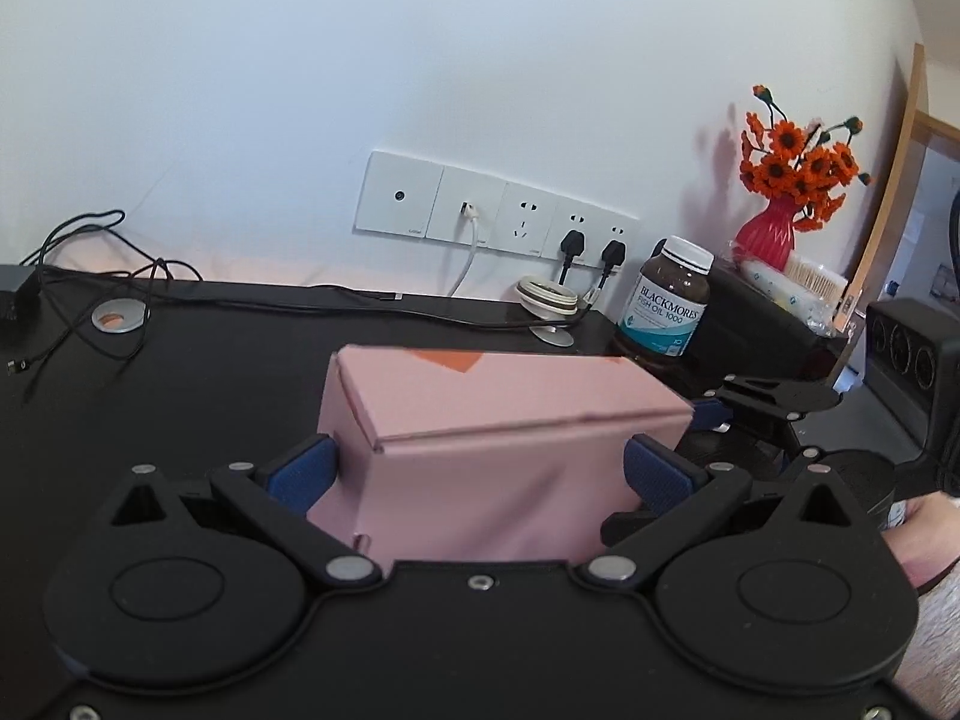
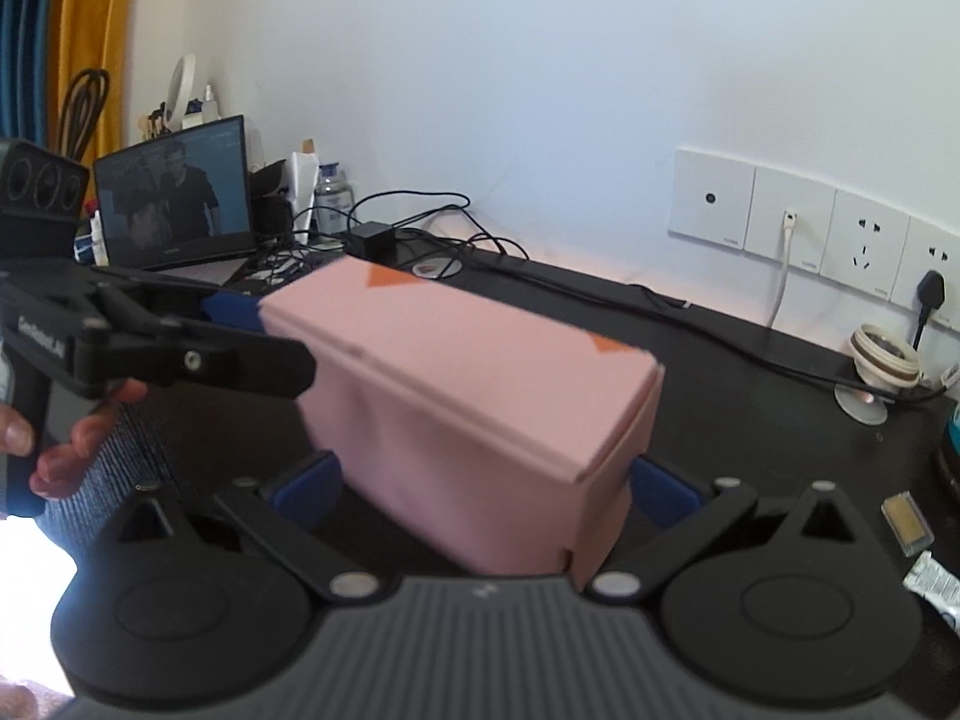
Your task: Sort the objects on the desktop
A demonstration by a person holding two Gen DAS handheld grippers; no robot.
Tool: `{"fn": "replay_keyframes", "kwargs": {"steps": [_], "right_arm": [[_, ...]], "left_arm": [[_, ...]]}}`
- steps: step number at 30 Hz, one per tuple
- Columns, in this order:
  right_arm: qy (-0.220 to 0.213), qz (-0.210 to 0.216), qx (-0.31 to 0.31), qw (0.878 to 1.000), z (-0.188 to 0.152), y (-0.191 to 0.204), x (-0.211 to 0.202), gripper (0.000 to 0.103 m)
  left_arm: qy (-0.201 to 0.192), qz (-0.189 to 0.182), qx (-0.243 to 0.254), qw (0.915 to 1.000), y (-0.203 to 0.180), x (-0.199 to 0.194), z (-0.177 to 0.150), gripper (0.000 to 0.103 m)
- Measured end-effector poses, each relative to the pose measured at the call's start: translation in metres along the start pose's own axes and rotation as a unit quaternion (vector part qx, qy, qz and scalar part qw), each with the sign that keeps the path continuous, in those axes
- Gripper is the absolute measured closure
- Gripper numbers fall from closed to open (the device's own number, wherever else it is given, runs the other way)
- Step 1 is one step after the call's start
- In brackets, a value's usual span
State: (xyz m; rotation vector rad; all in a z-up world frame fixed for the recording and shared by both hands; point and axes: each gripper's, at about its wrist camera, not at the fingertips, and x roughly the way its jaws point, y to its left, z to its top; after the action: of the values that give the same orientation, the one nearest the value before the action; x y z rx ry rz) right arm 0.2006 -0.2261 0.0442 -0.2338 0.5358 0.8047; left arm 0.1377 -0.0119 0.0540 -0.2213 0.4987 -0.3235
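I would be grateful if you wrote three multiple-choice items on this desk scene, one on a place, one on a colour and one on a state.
1. Where does the fish oil bottle stand?
A. Beside the laptop
B. Left of the red vase, below the wall sockets
C. On the pink box

2. What colour are the flowers?
A. Orange
B. White
C. Blue

3. How is the pink box held?
A. Untouched
B. By one gripper
C. By both grippers

Key: 1 B, the bottle sits against the wall near the vase. 2 A, the blooms are orange. 3 C, the left gripper and right gripper each have pads against it.
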Motion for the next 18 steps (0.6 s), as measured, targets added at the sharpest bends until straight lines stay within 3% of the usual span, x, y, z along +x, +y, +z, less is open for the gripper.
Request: {"fn": "replay_keyframes", "kwargs": {"steps": [9,14,18], "right_arm": [[0.009,-0.011,-0.034,0.999,0.002,0.008,-0.002,0.001],[0.000,-0.069,-0.091,0.993,0.011,0.020,-0.019,0.001],[-0.024,-0.127,-0.178,0.975,0.020,0.042,-0.024,0.001]], "left_arm": [[-0.028,0.003,0.000,0.9996,0.008,0.000,-0.008,0.000],[-0.062,0.035,0.006,0.9974,0.013,-0.007,-0.011,0.000],[-0.080,0.069,0.043,0.9935,0.009,-0.011,-0.014,0.000]]}}
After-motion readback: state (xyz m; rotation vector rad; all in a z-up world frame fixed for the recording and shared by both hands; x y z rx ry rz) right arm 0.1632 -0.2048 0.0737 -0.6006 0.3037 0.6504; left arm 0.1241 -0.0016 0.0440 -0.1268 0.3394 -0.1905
